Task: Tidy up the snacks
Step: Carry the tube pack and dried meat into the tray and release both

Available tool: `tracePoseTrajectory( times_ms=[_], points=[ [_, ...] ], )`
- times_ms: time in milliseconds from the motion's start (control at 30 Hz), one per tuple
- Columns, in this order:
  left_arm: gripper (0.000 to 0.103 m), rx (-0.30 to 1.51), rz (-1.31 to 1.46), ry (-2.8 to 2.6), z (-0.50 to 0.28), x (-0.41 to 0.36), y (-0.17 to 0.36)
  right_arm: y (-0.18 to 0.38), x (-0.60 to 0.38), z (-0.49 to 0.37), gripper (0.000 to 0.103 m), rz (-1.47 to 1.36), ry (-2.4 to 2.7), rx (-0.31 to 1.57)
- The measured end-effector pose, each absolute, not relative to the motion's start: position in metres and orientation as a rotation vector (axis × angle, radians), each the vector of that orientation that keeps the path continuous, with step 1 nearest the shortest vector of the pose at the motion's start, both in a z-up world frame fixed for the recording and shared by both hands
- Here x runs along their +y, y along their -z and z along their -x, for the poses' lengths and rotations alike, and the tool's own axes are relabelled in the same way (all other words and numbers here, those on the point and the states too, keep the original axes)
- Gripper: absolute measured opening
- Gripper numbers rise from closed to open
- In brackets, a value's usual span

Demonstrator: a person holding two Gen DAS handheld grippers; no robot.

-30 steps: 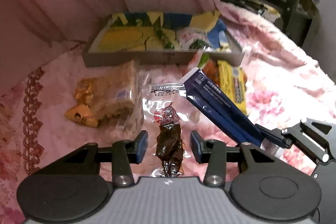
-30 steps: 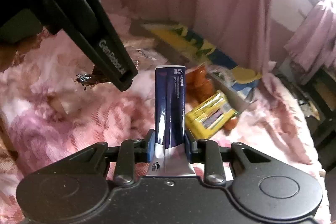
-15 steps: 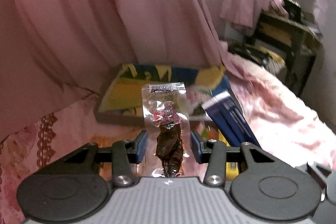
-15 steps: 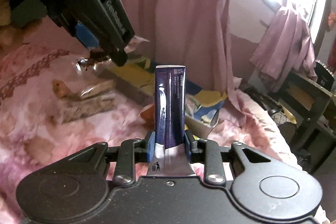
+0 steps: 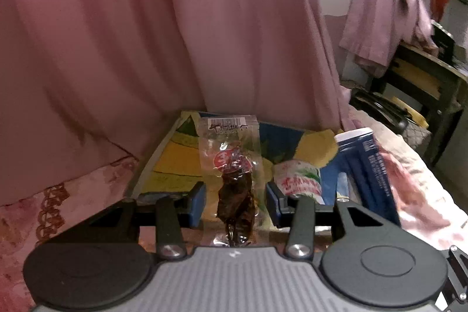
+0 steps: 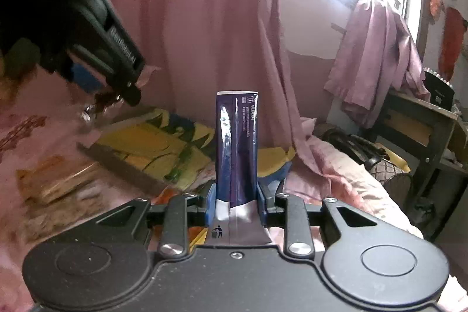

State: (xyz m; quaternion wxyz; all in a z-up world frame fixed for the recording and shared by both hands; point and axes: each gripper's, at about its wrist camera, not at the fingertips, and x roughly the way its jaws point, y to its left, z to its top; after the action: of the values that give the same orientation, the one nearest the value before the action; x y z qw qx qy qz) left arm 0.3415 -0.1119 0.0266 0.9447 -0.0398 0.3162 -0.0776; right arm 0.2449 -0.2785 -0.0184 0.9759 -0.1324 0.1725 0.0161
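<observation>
My left gripper (image 5: 235, 201) is shut on a clear packet (image 5: 231, 165) with a dark brown snack inside, and the packet stands upright between the blue pads. It hangs over the near edge of a shallow cardboard box (image 5: 163, 163) lined in yellow and blue. A white, green and red packet (image 5: 298, 180) lies in the box. My right gripper (image 6: 236, 195) is shut on a tall dark blue packet (image 6: 237, 148), held upright near the box (image 6: 140, 148). That blue packet (image 5: 365, 174) shows at the right of the left wrist view. The left gripper (image 6: 125, 89) appears at upper left in the right wrist view.
A pink curtain (image 5: 175, 34) hangs right behind the box. The box sits on a pink floral bedspread (image 6: 336, 174). Gold-wrapped snacks (image 6: 49, 183) lie on the bed left of the box. A dark desk (image 6: 424, 130) with a draped pink garment (image 6: 377, 57) stands at the right.
Both grippers have risen and moved forward toward the box with their packets. The loose snacks on the bed have dropped out of the left wrist view.
</observation>
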Motion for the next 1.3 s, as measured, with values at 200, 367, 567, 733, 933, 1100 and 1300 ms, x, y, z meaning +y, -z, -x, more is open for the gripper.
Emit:
tracePoseTrajectory(
  times_ms=[200,367,567,733,933,1100,1300],
  points=[
    [0.048,0.654,0.101,0.151,-0.382,-0.124,-0.014,0.025,-0.290,-0.283,0.030,0.228,-0.006,0.340],
    [0.048,0.653,0.075,0.150,-0.415,-0.138,0.001,0.029,-0.303,-0.318,0.030,0.177,0.002,0.345],
    [0.047,0.664,0.122,0.135,-0.449,-0.141,0.019,0.041,-0.317,-0.355,0.030,0.109,0.000,0.392],
    [0.048,0.692,0.114,0.139,-0.467,-0.143,0.039,0.049,-0.316,-0.374,0.030,0.077,-0.026,0.422],
    [0.048,0.761,0.124,0.153,-0.480,-0.143,0.058,0.056,-0.304,-0.389,0.030,0.094,-0.064,0.475],
    [0.048,0.808,0.115,0.167,-0.484,-0.148,0.067,0.062,-0.300,-0.394,0.031,0.085,-0.079,0.518],
    [0.049,0.829,0.102,0.168,-0.483,-0.151,0.071,0.067,-0.301,-0.399,0.031,0.070,-0.089,0.545]
  ],
)
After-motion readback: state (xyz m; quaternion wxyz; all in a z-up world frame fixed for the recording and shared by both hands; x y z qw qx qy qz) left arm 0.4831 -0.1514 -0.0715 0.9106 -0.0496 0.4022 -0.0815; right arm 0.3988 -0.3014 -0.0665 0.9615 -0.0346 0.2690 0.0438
